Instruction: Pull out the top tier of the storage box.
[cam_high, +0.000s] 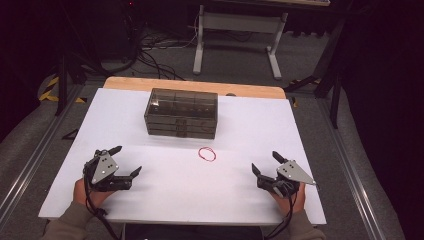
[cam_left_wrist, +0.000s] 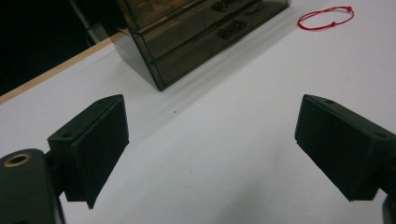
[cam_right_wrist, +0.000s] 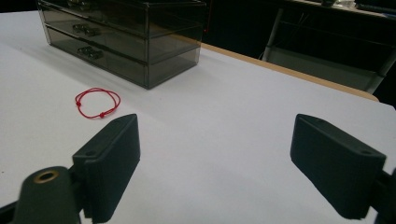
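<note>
- Left gripper (cam_high: 121, 162) and right gripper (cam_high: 265, 162) both rest near the table's front edge, jaws spread, holding nothing.
- The red string loop (cam_high: 207, 154) lies between them, just before the closed drawer box (cam_high: 181, 113).
- Nothing looks begun yet.

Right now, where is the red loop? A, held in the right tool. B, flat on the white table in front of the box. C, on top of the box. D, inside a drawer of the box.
B: the red loop lies flat on the white table, in front of the box, with nothing touching it.
</note>
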